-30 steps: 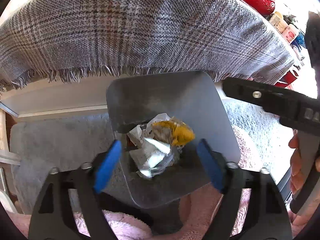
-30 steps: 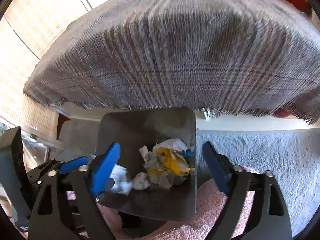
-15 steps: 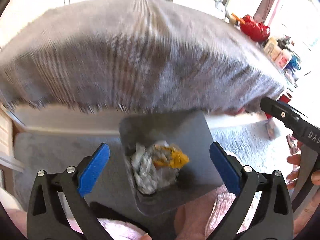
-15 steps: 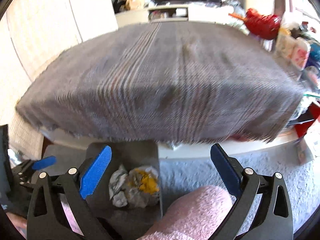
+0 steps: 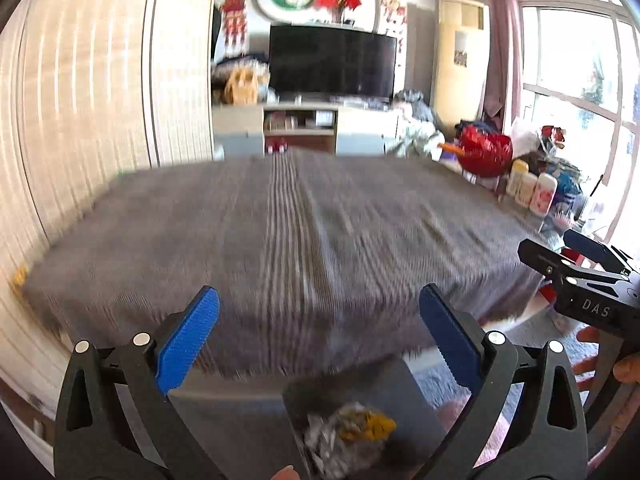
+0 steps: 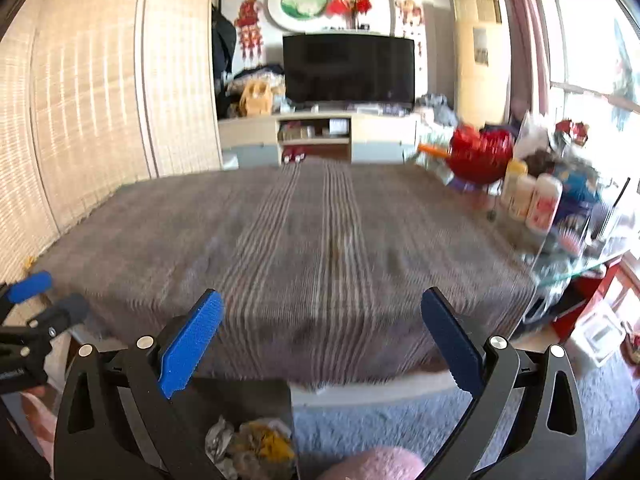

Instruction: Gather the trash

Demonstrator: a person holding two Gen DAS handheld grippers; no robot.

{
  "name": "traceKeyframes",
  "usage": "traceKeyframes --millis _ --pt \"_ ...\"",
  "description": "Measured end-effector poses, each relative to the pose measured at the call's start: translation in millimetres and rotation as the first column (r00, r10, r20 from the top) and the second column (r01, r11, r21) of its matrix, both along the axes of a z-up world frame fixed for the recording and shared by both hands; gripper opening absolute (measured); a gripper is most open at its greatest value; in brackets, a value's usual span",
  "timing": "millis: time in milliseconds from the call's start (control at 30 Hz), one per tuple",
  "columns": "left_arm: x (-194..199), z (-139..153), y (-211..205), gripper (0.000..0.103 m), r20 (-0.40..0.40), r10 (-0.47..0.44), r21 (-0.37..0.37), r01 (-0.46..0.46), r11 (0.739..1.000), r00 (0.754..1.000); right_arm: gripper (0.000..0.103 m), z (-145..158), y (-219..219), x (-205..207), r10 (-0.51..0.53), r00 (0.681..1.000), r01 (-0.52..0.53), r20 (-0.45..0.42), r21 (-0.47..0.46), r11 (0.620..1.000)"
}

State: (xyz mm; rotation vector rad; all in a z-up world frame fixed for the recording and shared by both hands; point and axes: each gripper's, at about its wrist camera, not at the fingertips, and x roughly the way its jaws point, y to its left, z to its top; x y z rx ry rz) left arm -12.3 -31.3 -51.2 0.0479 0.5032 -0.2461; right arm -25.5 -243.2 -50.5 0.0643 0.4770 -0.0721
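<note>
The left gripper (image 5: 318,344) and the right gripper (image 6: 322,344) both gape empty above the grey plaid-covered table (image 6: 320,240). Crumpled white-and-yellow trash (image 5: 348,436) lies in the dark grey square bin (image 5: 400,392) below.

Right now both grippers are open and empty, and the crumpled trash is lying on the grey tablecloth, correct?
Not quite. Both the left gripper and the right gripper are open and empty, but the crumpled trash lies in the dark bin below the table edge, not on the grey tablecloth. Both wrist views show it.
</note>
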Motion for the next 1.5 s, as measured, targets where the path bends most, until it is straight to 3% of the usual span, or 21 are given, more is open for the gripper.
traceKeyframes --millis 200,300,533,667,1033,1500 --pt "-5.8 39.8 4.2 0.095 0.087 0.04 -0.012 -0.039 0.999 0.995 0.1 33.5 0.3 -6.0 -0.023 0.998 0.026 0.062 -0.043 0.999" --pt "-9.8 52.4 8.4 0.095 0.117 0.068 -0.037 -0.064 0.997 0.991 0.1 44.8 1.6 -11.9 -0.037 0.995 0.038 0.092 -0.015 0.999" --pt "-16.3 67.5 16.9 0.095 0.185 0.114 0.006 -0.117 0.993 0.976 0.1 50.0 15.0 -19.4 -0.039 0.99 0.043 0.138 -0.024 0.999" --pt "-16.7 66.6 25.4 0.095 0.197 0.112 -0.026 -0.109 0.994 0.974 0.1 49.7 20.3 -22.3 -0.028 0.987 0.031 0.156 -0.014 0.999" --pt "-18.8 51.1 34.2 0.095 0.224 0.154 -0.006 -0.156 0.988 0.962 0.1 52.3 29.9 -27.0 -0.065 0.981 0.074 0.183 -0.047 0.996" --pt "-13.3 40.3 25.6 0.095 0.201 0.092 0.012 -0.096 0.995 0.975 0.1 39.7 27.9 -19.4 -0.086 0.982 0.095 0.166 -0.048 0.994"
